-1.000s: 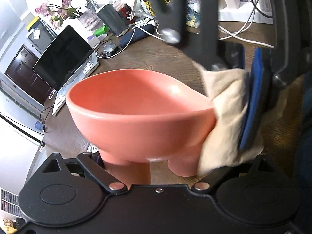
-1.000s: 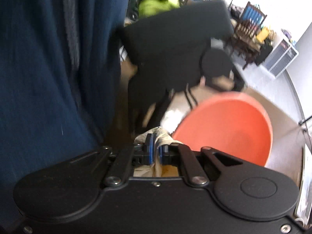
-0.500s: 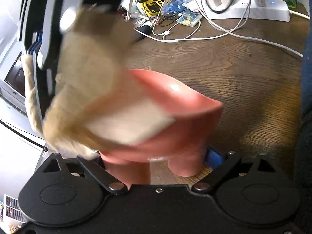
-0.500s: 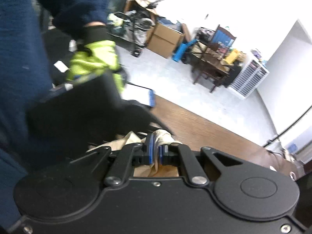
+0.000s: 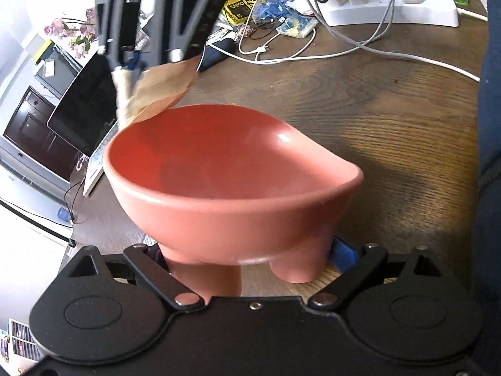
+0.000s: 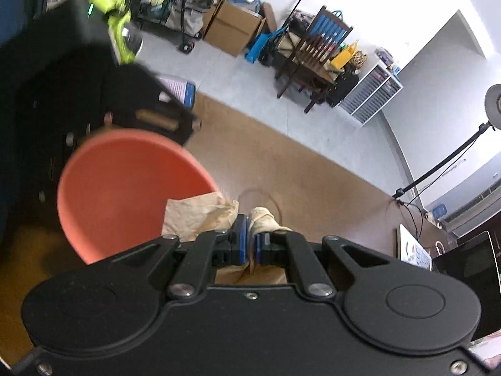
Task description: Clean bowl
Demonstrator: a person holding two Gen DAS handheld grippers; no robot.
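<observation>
**Cloth poised at the bowl's rim**

On the wooden surface point(image 5: 391, 125) stands the footed salmon bowl point(image 5: 225, 181), its base clamped between the left gripper point(image 5: 250, 257) fingers. At the far rim hangs the beige cloth point(image 6: 200, 216), pinched tight by the right gripper point(image 6: 249, 244), just outside the hollow. Judging by this, a good wipe means lowering the cloth inside and sweeping the wall while the left hold stays firm

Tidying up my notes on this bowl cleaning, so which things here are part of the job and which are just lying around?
Part of the job:
bowl
cloth
left tool
right tool

Lying around:
laptop
cables
power strip
flowers
</observation>
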